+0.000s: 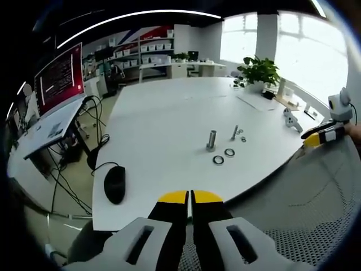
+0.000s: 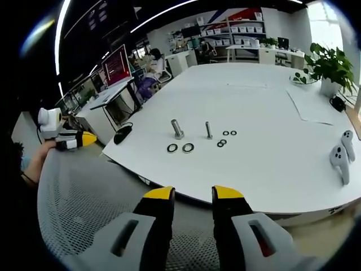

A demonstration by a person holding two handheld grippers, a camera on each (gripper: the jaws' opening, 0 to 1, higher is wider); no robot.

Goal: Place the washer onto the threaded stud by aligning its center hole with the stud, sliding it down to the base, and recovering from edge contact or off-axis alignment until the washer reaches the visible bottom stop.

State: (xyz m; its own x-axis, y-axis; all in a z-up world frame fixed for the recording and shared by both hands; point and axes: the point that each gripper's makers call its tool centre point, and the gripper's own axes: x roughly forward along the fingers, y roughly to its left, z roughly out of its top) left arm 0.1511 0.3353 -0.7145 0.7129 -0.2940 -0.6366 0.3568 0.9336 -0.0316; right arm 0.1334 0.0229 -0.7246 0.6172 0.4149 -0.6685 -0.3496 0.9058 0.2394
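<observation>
We have not yet picked up a washer: both sets of jaws hang empty short of the bench

The left gripper [image 1: 190, 195] has its jaws pressed nearly together on nothing, the right gripper [image 2: 194, 192] stands open and empty; ahead of the right jaws, well apart, the washers [image 2: 180, 148] lie flat just before the large threaded stud [image 2: 177, 129], a slimmer stud [image 2: 208, 130] beside it. Next we judge a reach over the bench [image 2: 265, 107] edge to pinch one washer. Open room all round; the controllers [image 2: 340, 155] sit off to the right jaw's side

white table [image 2: 265, 113], black washers [image 2: 172, 148], yellow-tipped hand-held gripper [image 2: 194, 195]
</observation>
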